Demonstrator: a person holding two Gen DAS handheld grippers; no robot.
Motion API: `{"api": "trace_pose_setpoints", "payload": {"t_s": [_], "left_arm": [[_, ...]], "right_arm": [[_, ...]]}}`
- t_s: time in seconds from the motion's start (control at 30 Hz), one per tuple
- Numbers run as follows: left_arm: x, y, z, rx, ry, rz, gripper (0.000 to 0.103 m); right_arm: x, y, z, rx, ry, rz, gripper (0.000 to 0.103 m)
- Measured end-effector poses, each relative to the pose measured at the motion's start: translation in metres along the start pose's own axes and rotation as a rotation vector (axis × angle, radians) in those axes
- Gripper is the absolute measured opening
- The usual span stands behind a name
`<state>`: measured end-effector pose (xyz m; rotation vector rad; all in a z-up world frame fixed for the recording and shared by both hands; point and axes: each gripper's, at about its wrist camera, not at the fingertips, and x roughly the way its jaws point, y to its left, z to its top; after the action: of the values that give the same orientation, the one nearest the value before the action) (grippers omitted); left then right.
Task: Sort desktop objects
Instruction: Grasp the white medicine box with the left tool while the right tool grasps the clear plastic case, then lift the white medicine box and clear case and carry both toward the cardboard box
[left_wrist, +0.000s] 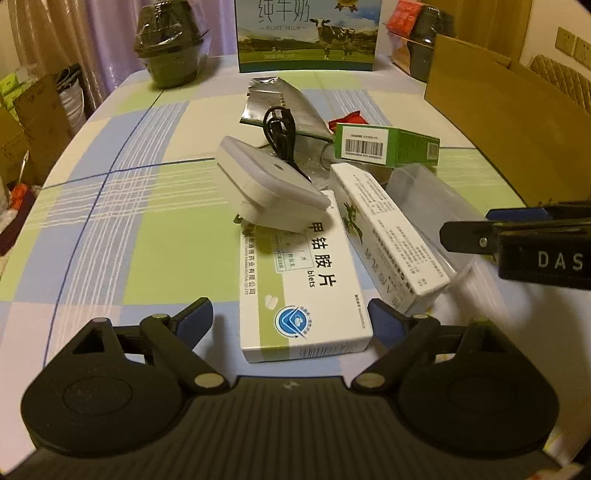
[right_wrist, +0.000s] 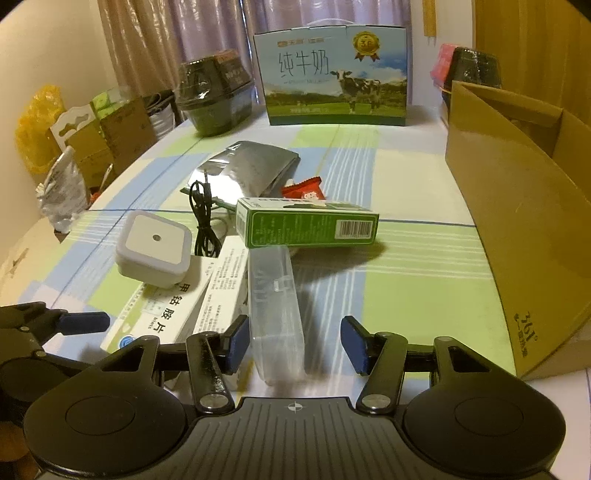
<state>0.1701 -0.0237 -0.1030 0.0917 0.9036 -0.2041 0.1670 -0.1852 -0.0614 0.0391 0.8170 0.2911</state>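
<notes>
- Table (right_wrist: 413, 258) under a checked cloth, with a brown cardboard box (right_wrist: 524, 236) at its right edge and a milk carton (right_wrist: 334, 79) at the far end.
- Right gripper (right_wrist: 293, 345), fingers spread either side of the near end of a clear plastic case (right_wrist: 275, 314).
- Left gripper (left_wrist: 290, 319), fingers spread around the near end of a white medicine box (left_wrist: 306, 288).
- Night light (left_wrist: 267, 182) resting tilted on that box's far end.
- Green box (right_wrist: 308, 223) just beyond the case.

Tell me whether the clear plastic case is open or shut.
Shut: the clear plastic case lies flat with its lid down and side clasp engaged.
</notes>
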Motion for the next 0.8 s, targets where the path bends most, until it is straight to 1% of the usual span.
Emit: {"api": "trace_pose_setpoints", "payload": {"t_s": [0.1, 0.17, 0.2, 0.23, 0.27, 0.33, 0.47, 0.6, 0.8], "left_arm": [[0.002, -0.001, 0.002, 0.024, -0.008, 0.003, 0.087], [0.004, -0.001, 0.004, 0.022, -0.015, 0.006, 0.085], [0.005, 0.000, 0.004, 0.019, -0.013, 0.003, 0.080], [0.007, 0.000, 0.005, 0.015, -0.008, 0.001, 0.069], [0.008, 0.001, 0.006, 0.006, 0.000, -0.001, 0.068], [0.006, 0.001, 0.006, -0.005, 0.005, 0.000, 0.068], [-0.004, 0.001, 0.001, -0.025, 0.014, 0.009, 0.068], [-0.020, -0.003, -0.012, -0.036, 0.035, -0.001, 0.067], [-0.047, -0.013, -0.030, -0.046, 0.030, -0.056, 0.067]], "right_arm": [[0.004, 0.001, 0.000, -0.010, 0.004, 0.007, 0.052], [0.006, 0.003, 0.002, -0.014, 0.004, 0.009, 0.050], [0.008, 0.004, 0.002, -0.021, 0.005, 0.008, 0.048], [0.009, 0.005, 0.003, -0.030, 0.007, 0.009, 0.042], [0.010, 0.006, 0.003, -0.037, 0.010, 0.007, 0.033], [0.011, 0.006, 0.002, -0.049, 0.015, 0.000, 0.027], [0.001, 0.005, -0.002, -0.059, 0.018, -0.037, 0.027], [-0.017, 0.003, -0.013, -0.039, 0.029, -0.076, 0.027], [-0.046, -0.001, -0.036, 0.033, 0.039, -0.092, 0.027]]}}
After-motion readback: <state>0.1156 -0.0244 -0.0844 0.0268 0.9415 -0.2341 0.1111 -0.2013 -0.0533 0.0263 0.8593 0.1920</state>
